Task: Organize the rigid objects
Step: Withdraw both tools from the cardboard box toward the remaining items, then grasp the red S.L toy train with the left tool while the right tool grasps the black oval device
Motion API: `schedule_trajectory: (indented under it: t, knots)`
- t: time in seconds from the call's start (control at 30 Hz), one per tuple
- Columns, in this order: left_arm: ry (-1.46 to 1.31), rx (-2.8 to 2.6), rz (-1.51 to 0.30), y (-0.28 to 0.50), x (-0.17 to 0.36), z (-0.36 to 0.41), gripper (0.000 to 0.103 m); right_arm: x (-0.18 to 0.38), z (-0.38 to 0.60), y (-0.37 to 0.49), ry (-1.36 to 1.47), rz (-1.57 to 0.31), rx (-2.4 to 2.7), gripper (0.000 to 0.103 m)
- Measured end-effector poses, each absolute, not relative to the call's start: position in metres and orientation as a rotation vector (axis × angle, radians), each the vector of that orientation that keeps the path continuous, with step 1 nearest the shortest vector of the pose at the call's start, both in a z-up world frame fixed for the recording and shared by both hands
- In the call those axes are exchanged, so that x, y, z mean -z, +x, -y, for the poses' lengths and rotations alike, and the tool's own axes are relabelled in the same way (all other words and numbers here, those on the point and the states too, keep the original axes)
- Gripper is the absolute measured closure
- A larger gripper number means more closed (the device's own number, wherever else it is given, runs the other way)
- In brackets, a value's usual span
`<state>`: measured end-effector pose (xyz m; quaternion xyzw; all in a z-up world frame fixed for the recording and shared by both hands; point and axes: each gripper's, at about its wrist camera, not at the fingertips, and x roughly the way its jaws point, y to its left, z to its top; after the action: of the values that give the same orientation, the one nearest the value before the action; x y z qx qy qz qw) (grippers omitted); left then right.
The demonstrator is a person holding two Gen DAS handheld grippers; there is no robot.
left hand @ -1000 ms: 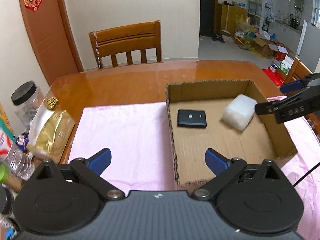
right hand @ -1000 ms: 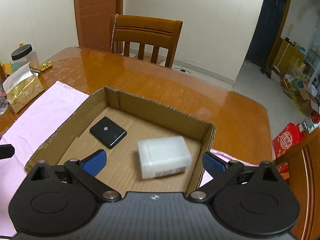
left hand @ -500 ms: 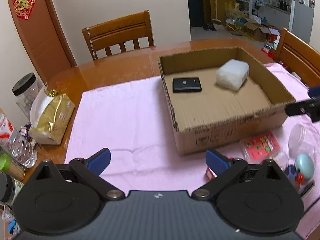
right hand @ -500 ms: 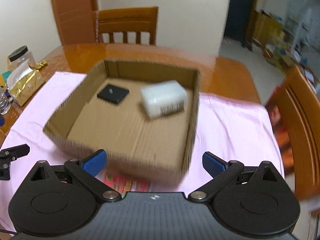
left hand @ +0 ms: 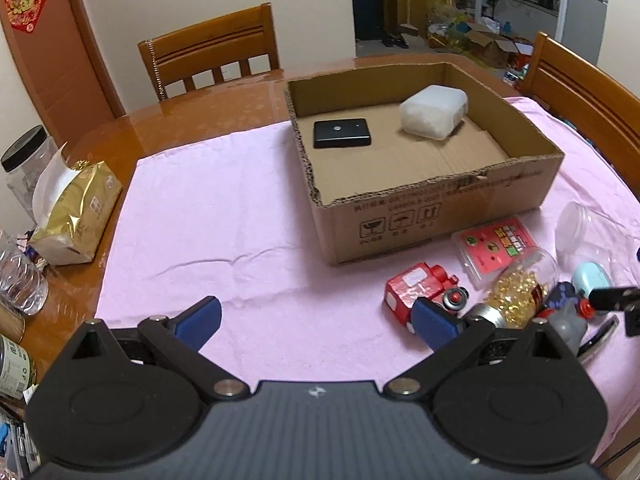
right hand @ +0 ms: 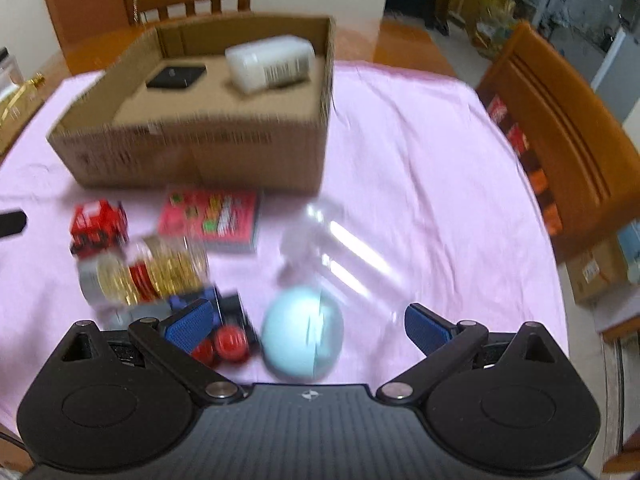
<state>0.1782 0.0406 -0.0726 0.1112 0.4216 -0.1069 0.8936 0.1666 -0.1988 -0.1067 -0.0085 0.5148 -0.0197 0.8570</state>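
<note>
I am holding my left gripper (left hand: pixel 316 318) with its fingers apart and empty over the pink cloth (left hand: pixel 208 216), the red toy block (left hand: pixel 416 286) lying just beyond its right finger. My right gripper (right hand: pixel 308 320) is hovering, spread and empty, with the pale blue egg-shaped case (right hand: pixel 302 330) directly between its fingers, so that arm is nearer. The cardboard box (right hand: pixel 200 152) is sitting farther off, to the left.

A: How is the left claw (left hand: pixel 316 322) set?
B: Fingers spread wide, nothing between them, held level and pointing forward.
A: And the right claw (right hand: pixel 310 322)?
B: Also spread wide and empty; its fingertip (left hand: pixel 608 298) shows at the left view's right edge.
</note>
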Motion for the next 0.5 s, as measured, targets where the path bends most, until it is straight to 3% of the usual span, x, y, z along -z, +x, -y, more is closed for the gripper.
schedule_trajectory:
  t: [0.5]
  knots:
    - [0.252, 0.285, -0.887, 0.17, 0.076, -0.032, 0.002, 0.12, 0.197, 0.123, 0.028, -1.129, 0.002, 0.0]
